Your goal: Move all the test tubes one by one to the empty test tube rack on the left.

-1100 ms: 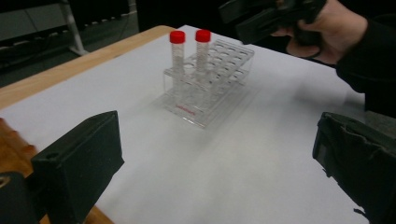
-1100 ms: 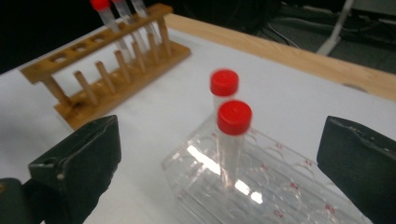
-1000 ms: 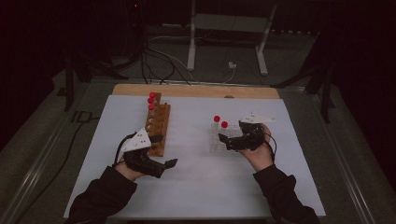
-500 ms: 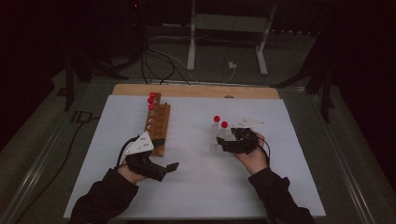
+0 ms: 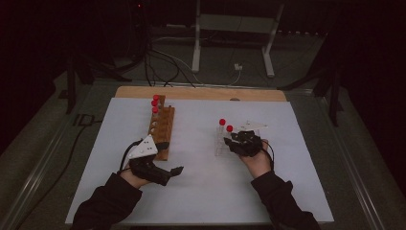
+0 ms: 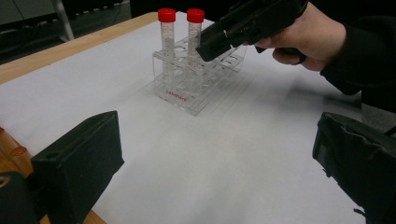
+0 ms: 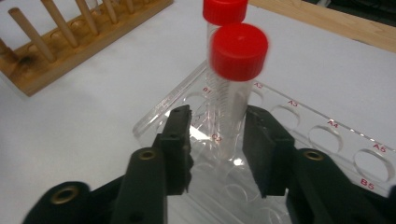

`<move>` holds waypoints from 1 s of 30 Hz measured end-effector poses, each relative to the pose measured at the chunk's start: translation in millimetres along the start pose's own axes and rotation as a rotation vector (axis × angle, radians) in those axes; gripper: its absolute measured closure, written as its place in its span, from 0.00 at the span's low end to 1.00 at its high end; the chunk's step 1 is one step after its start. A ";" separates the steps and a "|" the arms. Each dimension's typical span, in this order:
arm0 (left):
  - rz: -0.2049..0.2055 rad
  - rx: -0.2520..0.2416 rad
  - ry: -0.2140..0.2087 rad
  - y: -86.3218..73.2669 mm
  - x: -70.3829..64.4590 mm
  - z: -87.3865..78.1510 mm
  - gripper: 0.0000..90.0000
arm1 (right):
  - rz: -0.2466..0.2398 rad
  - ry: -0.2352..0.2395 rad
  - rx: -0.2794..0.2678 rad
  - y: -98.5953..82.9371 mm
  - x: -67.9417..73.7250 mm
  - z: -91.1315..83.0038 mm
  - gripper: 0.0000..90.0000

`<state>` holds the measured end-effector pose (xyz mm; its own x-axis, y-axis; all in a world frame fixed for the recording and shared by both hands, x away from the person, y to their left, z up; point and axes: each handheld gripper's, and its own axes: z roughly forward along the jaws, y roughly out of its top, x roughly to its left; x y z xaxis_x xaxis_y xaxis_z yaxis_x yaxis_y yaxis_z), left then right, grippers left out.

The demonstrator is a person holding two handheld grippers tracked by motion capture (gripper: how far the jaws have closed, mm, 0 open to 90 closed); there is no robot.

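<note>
Right gripper (image 7: 217, 140) at the clear rack (image 7: 299, 135), its jaws apart on either side of a red-capped tube (image 7: 236, 88).

The tube stands upright in the rack between the jaws; whether they touch it, I cannot tell. A second capped tube (image 7: 223, 14) stands just beyond. The left gripper (image 6: 210, 158) has its jaws wide apart over bare white table cover (image 6: 210, 140), with the rack ahead and a wooden rack (image 5: 163, 127) beside it.
</note>
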<state>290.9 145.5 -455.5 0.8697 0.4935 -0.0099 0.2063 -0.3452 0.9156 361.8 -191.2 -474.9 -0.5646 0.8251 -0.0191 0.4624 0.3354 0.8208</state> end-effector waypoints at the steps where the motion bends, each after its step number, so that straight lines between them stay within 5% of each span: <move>1: 0.000 0.000 0.003 0.1 -0.1 0.0 0.03 | 0.006 0.000 0.000 0.4 -0.3 0.3 0.72; 17: 0.000 -0.001 0.001 0.2 0.3 -0.5 0.03 | -0.003 -0.064 0.013 7.6 2.1 6.8 0.83; 30: 0.002 -0.003 -0.004 3.7 0.0 -2.6 0.03 | -0.057 -0.073 -0.029 23.9 6.6 -14.7 0.83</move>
<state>290.5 146.2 -451.1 0.8721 0.4893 -0.0098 0.2034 -0.3442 0.9166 359.0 -184.5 -447.0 -0.5378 0.8362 -0.1073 0.4101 0.3707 0.8333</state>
